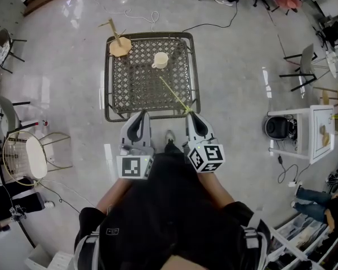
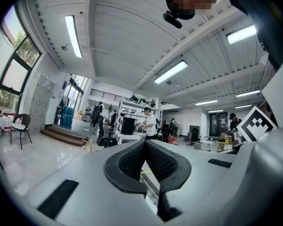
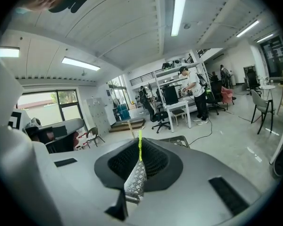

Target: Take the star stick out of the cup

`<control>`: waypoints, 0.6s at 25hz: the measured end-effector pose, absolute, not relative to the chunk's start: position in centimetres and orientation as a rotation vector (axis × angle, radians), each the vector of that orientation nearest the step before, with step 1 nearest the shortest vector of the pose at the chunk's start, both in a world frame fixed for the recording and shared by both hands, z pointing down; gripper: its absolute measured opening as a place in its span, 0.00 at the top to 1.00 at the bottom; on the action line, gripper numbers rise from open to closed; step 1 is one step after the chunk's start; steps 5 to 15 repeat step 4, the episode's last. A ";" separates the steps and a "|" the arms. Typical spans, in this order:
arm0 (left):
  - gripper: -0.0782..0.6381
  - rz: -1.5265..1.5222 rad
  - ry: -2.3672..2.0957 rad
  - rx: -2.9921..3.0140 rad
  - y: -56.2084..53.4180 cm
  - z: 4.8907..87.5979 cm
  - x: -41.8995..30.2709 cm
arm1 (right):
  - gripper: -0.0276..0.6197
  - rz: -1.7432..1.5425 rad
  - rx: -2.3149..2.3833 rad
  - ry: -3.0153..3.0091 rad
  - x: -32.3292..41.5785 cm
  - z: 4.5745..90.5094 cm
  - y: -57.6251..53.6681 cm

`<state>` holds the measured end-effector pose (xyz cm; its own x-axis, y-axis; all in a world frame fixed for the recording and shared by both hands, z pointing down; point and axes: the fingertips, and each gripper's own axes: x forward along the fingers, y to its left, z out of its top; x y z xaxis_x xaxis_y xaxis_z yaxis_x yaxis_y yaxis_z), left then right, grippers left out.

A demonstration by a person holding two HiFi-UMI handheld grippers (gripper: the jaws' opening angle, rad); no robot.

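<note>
Right gripper [image 1: 190, 115] clamped on star stick [image 1: 174, 93]; its far tip lies just short of cup [image 1: 160, 61], seemingly clear of it. Left gripper [image 1: 142, 117] pinched together, empty, on your side of cup. Risk: swing tip sideways and you clip cup, toppling it on mesh table [image 1: 109, 89]; thin stick may pivot in pads. Wooden stand [image 1: 120, 46] left of cup. Glossy pale floor [image 1: 62, 66], workshop clutter beyond cup.
</note>
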<state>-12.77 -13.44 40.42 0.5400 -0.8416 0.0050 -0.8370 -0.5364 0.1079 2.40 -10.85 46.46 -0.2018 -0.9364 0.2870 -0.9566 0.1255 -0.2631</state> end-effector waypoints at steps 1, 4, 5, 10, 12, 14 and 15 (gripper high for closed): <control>0.87 -0.067 -1.460 2.675 -13.4 40.5 -12.8 | 0.93 0.607 1.951 -2.316 2.4 46.5 -10.8; 0.87 -0.066 -1.458 2.674 -13.2 40.4 -12.9 | 0.92 0.603 1.952 -2.312 2.3 46.5 -10.7; 0.87 -0.066 -1.458 2.674 -13.2 40.4 -12.9 | 0.92 0.603 1.952 -2.312 2.3 46.5 -10.7; 0.87 -0.066 -1.458 2.674 -13.2 40.4 -12.9 | 0.92 0.603 1.952 -2.312 2.3 46.5 -10.7; 0.87 -0.066 -1.458 2.674 -13.2 40.4 -12.9 | 0.92 0.603 1.952 -2.312 2.3 46.5 -10.7; 0.87 -0.066 -1.458 2.674 -13.2 40.4 -12.9 | 0.92 0.603 1.952 -2.312 2.3 46.5 -10.7; 0.87 -0.066 -1.458 2.674 -13.2 40.4 -12.9 | 0.92 0.603 1.952 -2.312 2.3 46.5 -10.7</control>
